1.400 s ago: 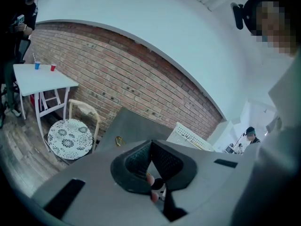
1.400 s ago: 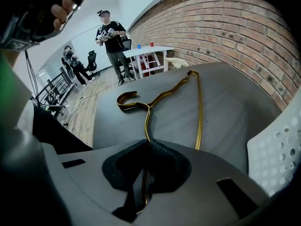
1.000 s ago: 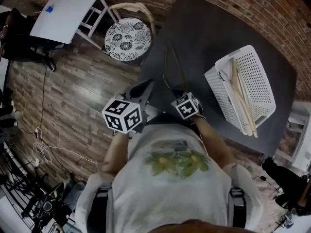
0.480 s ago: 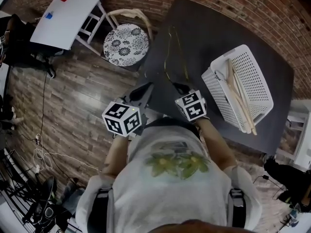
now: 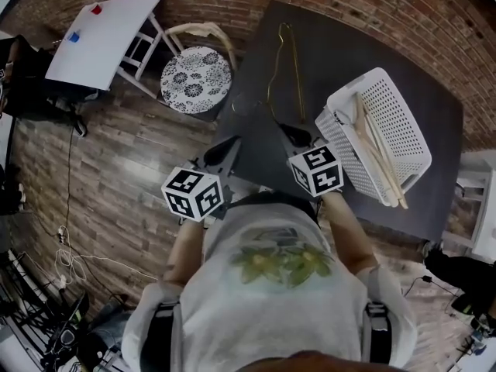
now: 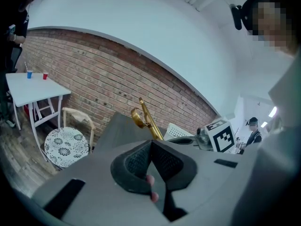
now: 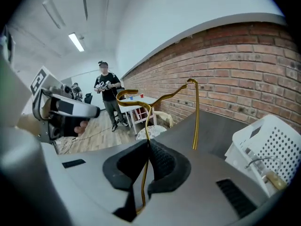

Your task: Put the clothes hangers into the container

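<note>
**Gold hanger pinched and held up beside the basket**

The right hand-held gripper (image 7: 149, 142) is seen with its jaws closed almost to touching on a thin run of the gold wire hanger (image 7: 196, 117). The wire is pinched between the pads and passes down through the gap behind them. The hanger is carried up and away from the jaws and appears clear of the dark bench (image 5: 349, 45), probably so that its frame will pass over a rim rather than catch on it.

The white basket (image 5: 341, 146), taken to be the container, stands on the bench just to the right of this gripper. Wooden hangers (image 5: 380, 157) are already laid lengthwise in it, with their ends poking past the near rim.

The left hand-held gripper (image 6: 150, 142) is held low at the bench's near edge, its jaws brought together on nothing. It seems not to be needed for the carry.

So thin a wire is judged liable to swing in the grip. A slow sideways carry, then a lowering along the basket's length, would be called for.
</note>
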The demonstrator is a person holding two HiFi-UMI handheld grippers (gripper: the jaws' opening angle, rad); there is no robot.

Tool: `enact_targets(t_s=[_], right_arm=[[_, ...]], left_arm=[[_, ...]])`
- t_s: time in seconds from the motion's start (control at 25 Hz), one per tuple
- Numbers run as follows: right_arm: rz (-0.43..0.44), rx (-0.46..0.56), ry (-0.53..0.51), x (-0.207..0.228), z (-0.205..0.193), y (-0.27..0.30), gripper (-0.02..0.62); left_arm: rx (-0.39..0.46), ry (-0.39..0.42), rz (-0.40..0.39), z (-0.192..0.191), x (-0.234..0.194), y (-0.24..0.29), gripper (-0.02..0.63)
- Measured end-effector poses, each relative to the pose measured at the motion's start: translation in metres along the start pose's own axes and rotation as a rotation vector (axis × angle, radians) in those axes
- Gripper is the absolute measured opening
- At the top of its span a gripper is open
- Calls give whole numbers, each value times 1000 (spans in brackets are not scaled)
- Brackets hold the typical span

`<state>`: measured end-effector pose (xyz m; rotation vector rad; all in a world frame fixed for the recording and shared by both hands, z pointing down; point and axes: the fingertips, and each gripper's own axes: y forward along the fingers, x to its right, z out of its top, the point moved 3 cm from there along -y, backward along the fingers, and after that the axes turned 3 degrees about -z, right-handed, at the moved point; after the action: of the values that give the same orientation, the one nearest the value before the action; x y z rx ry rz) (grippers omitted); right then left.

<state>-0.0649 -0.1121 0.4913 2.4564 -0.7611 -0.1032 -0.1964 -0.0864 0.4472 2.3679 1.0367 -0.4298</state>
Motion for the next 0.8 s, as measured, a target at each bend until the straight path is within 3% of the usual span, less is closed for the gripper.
enact_targets(t_s=[0.4, 0.8], right_arm=[[32, 68, 9, -9, 27, -55, 38], [81, 68, 53, 4, 39, -102, 38]], left_arm=[[-21, 22, -48, -1, 15, 13, 29], [-41, 46, -84, 3, 36, 38, 29]])
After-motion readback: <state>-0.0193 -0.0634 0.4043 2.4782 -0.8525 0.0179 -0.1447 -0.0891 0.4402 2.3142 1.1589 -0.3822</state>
